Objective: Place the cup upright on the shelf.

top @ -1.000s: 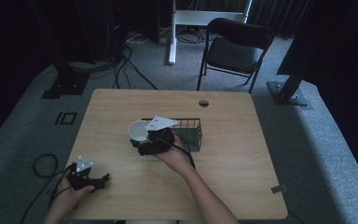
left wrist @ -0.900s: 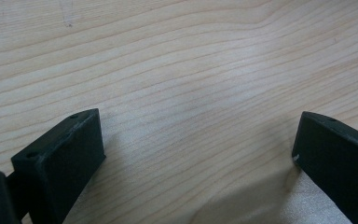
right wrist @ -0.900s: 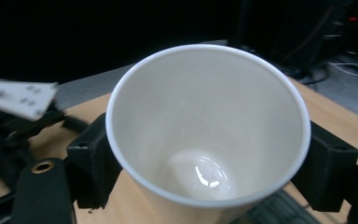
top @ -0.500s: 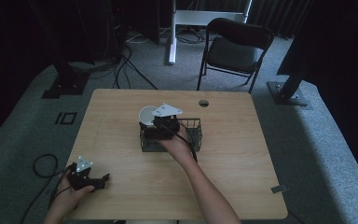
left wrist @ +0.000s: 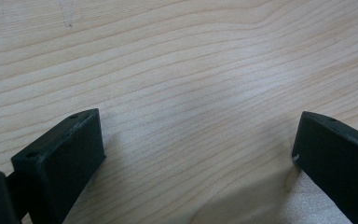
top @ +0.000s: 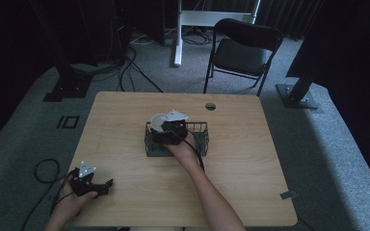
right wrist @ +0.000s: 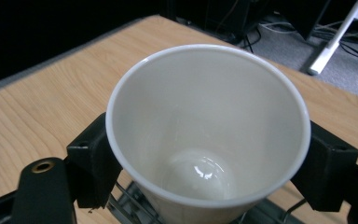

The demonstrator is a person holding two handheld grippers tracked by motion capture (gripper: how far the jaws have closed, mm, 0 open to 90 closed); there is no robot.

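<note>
Right gripper is clamping a white cup, one jaw pressing on each side of the wall just below the rim. In the high view the cup is sitting over the far-left corner of the wire basket, which is standing near the middle of the table. The right gripper view is showing basket wire just under the cup's base, so the cup is looking above or barely inside the basket; cannot tell whether it is touching the bottom. Cup is upright and empty.

Left gripper is resting at the near-left table edge, jaws wide apart, nothing between them.

Judgement: pick and carry are done. Lowering the cup fully, releasing and withdrawing are remaining.
</note>
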